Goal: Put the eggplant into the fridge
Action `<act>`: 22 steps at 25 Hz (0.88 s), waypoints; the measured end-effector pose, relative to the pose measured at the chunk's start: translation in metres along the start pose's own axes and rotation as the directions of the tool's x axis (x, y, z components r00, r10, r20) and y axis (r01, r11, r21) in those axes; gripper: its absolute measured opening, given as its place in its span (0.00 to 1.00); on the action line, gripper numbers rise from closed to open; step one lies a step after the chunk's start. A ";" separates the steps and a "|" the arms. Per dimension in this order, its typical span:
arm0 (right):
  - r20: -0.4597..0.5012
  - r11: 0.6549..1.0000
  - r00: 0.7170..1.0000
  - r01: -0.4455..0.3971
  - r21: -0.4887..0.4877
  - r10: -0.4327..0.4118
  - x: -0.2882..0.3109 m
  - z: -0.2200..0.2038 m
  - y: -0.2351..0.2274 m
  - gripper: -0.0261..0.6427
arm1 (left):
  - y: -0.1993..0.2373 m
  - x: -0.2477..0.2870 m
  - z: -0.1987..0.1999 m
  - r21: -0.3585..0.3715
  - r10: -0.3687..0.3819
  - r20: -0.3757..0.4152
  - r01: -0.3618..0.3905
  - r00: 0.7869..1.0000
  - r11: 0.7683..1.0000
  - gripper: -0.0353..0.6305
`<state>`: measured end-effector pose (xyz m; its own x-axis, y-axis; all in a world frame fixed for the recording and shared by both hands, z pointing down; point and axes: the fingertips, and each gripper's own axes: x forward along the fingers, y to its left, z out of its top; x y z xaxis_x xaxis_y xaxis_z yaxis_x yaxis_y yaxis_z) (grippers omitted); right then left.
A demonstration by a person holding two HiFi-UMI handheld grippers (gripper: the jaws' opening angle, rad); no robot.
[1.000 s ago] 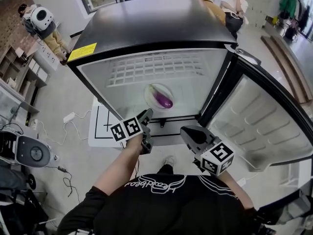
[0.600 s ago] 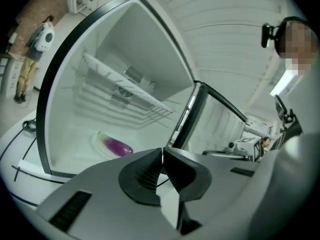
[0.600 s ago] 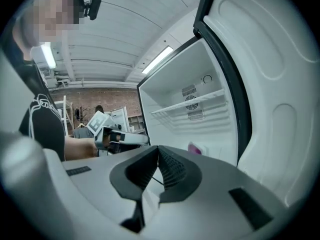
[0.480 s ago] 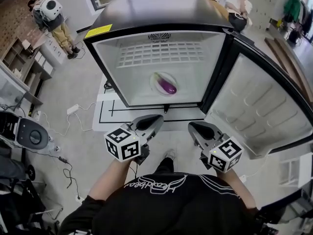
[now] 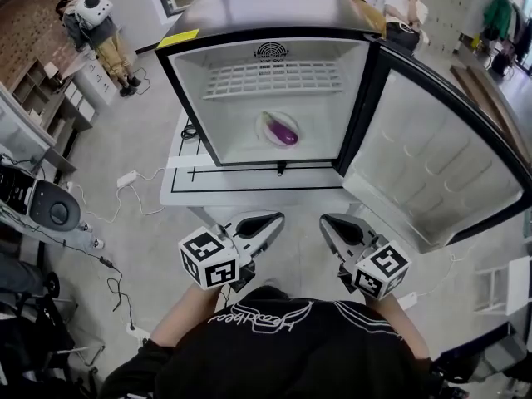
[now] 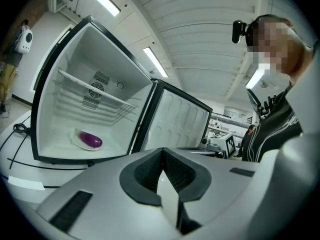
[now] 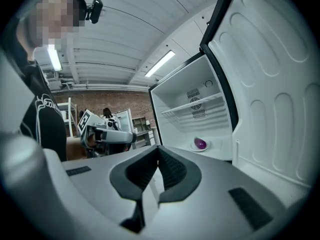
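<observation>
We find a grey floor (image 5: 137, 152) with cables (image 5: 125, 191) at left. The fridge (image 5: 274, 15) stands open, its door (image 5: 432, 156) to the right. A glossy purple eggplant (image 5: 284, 135) lies on a white plate (image 5: 268, 121) inside. The left gripper (image 5: 268, 220) and right gripper (image 5: 332, 223) are pressed together, empty.

Left claw (image 5: 273, 219) closed, empty; right claw (image 5: 327, 221) closed, empty.

No word can be read with certainty. A yellow rectangular label (image 5: 179, 37) is fixed on the top front corner of the black fridge (image 5: 266, 11), but its print is too small. White cursive lettering (image 5: 266, 317) is seen on the black shirt (image 5: 291, 364), not legible. Black-and-white square markers are carried by the left gripper (image 5: 273, 217) and the right gripper (image 5: 327, 219).
</observation>
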<state>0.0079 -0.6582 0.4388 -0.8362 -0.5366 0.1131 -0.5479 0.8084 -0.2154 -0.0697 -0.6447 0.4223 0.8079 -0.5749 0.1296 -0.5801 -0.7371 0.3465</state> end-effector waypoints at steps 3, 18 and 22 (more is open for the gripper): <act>0.010 1.000 1.000 0.002 0.002 -0.002 -0.011 -0.006 0.006 0.05 | -0.015 0.000 -0.011 0.014 -0.014 -0.018 0.015 1.000 1.000 0.06; 0.029 0.998 1.000 -0.010 0.062 0.008 -0.029 -0.029 0.116 0.05 | -0.074 -0.095 -0.046 0.001 -0.054 -0.027 0.054 0.998 0.999 0.07; 0.066 0.999 0.998 -0.013 0.039 0.011 -0.031 -0.016 0.162 0.05 | -0.090 -0.134 -0.042 -0.007 -0.082 0.005 0.082 0.997 0.997 0.06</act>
<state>-0.0554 -0.5071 0.4160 -0.8387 -0.5426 0.0469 -0.5352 0.8053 -0.2549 -0.1212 -0.4863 0.4130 0.8521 -0.5145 0.0961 -0.5113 -0.7793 0.3623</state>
